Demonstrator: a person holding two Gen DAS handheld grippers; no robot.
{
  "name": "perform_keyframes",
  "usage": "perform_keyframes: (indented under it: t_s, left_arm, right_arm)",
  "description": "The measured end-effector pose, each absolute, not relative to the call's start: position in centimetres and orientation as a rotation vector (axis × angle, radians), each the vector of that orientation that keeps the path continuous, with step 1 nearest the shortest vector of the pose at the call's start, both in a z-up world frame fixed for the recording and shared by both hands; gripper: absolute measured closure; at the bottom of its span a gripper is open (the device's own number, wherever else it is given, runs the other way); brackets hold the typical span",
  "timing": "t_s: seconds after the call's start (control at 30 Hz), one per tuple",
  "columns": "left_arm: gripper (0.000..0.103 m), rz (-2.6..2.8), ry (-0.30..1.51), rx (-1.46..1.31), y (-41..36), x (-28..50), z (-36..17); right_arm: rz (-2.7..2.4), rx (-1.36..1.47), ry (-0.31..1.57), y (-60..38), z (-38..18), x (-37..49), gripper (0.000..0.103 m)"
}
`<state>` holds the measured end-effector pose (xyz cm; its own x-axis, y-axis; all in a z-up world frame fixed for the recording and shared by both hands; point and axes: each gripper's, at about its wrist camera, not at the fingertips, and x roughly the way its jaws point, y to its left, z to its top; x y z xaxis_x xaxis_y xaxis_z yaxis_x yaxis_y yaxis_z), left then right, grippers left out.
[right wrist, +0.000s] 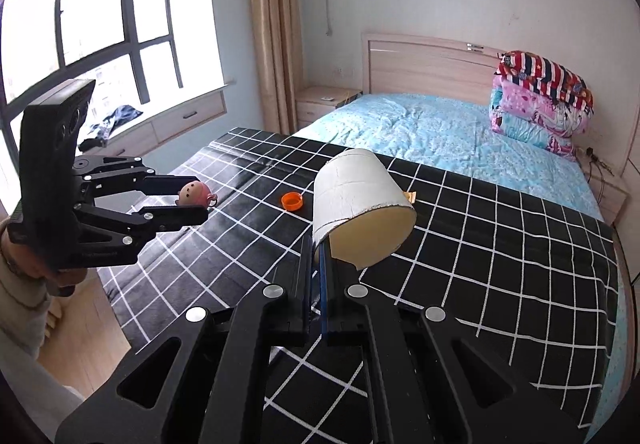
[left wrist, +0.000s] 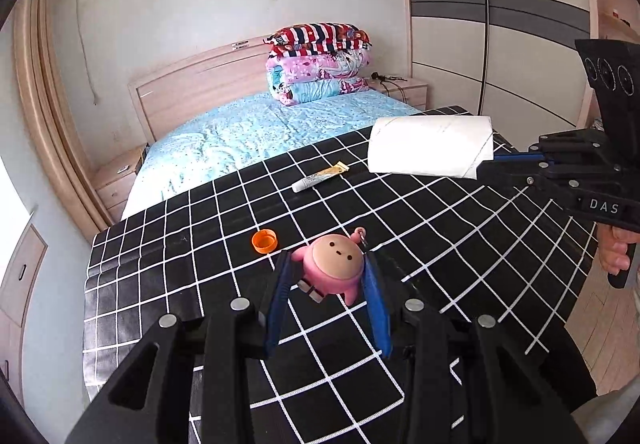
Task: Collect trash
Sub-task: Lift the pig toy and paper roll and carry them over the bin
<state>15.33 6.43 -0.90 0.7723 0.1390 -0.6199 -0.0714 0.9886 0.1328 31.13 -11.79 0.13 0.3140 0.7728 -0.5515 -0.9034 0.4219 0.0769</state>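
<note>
My left gripper (left wrist: 326, 272) is shut on a small pink doll (left wrist: 334, 268) with a round tan face, lifted above the black checked cloth (left wrist: 460, 244). From the right wrist view the same doll (right wrist: 194, 194) sits between the left gripper's (right wrist: 200, 200) black fingers. My right gripper (right wrist: 320, 244) is shut on the rim of a white paper cup (right wrist: 360, 200), which is tilted with its cream inside facing the camera. That cup (left wrist: 430, 146) and the right gripper (left wrist: 496, 160) show at the far right in the left wrist view. An orange bottle cap (left wrist: 264, 241) (right wrist: 291, 201) and a small tube (left wrist: 320, 177) lie on the cloth.
The checked cloth covers the foot of a bed with a light blue sheet (left wrist: 256, 132) (right wrist: 440, 132). Folded quilts (left wrist: 320, 64) (right wrist: 540, 100) are stacked by the headboard. Nightstands flank the bed. A window with a sill bench (right wrist: 120, 44) is at left, wardrobes (left wrist: 500, 24) at right.
</note>
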Motion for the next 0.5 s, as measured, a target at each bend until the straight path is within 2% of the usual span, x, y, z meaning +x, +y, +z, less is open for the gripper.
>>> perform_keyframes:
  t_s: [0.27,0.5]
  left_arm:
    - [0.069,0.105,0.650,0.113,3.9,11.4,0.1]
    - [0.069,0.090,0.665,0.111,1.0,7.9,-1.8]
  right_arm:
    - [1.115,-0.292,0.543,-14.8,0.2,26.7,0.099]
    - [1.158,-0.306,0.578,-17.1,-1.0,22.0,0.099]
